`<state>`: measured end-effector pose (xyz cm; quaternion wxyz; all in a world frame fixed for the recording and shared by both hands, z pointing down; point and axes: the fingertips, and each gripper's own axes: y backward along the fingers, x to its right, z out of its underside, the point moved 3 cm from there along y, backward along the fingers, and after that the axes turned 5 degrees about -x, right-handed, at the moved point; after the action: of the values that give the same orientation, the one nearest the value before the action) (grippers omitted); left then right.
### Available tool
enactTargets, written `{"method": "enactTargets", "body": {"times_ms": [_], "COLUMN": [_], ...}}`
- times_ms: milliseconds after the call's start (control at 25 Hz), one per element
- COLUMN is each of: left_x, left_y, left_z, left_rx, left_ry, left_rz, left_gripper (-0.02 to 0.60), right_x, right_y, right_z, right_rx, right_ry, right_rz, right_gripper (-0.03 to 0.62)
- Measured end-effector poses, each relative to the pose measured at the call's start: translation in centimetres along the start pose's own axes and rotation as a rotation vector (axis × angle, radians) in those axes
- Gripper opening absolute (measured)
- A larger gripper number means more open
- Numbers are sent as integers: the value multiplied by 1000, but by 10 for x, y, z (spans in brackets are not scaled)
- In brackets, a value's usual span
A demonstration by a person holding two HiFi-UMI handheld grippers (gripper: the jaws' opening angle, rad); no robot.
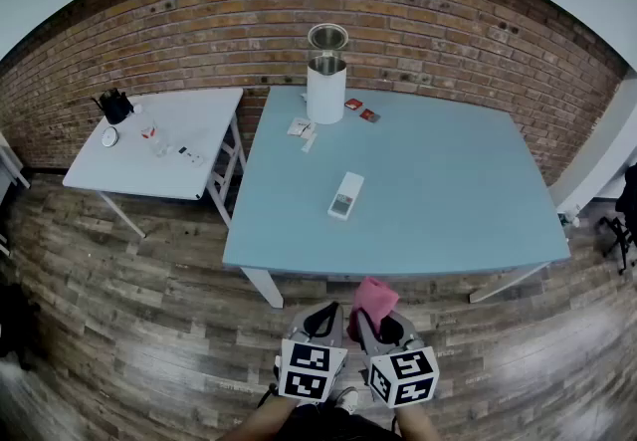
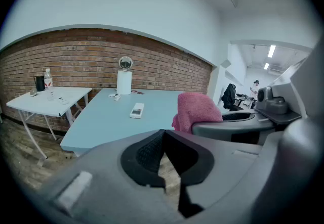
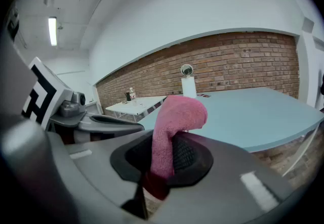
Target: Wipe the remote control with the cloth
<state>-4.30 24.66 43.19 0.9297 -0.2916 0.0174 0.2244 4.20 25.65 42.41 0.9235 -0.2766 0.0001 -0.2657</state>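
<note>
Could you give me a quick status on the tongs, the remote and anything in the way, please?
Left tongs shut, empty. Right tongs shut on pink cloth. Remote untouched on blue table ahead. Nothing in the way.

The remote control lies near the middle of the big table, ahead of me. Behind it, at the far edge, stands a tall cylindrical container, with papers just before it and two small packets to its right. A smaller table stands to the left of the big one. My left gripper and right gripper sit side by side before the near edge, with the cloth between the right one's jaws.
</note>
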Motion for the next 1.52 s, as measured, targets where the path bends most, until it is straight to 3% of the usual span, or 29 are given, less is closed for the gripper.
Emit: {"method": "enactTargets", "body": {"times_ms": [280,720,1280,1520], "left_x": [-27,-44,-57,-67], "left_y": [5,-16,-108,-153], "left_z": [3,-10,-32,-41], "left_rx": [-4,-3,-79,-126], "left_ry": [17,19,-9,-4], "left_rz": [24,66,6,-72], "left_gripper": [0,0,2,2], "right_x": [-19,-12,63,97], "right_y": [-14,-39,-99,-128], "right_z": [-8,-21,-46,-56], "right_rx": [15,4,-48,-86], "right_ry": [-14,-12,3,0], "right_rz": [24,67,11,-47], "right_gripper": [64,66,66,66]}}
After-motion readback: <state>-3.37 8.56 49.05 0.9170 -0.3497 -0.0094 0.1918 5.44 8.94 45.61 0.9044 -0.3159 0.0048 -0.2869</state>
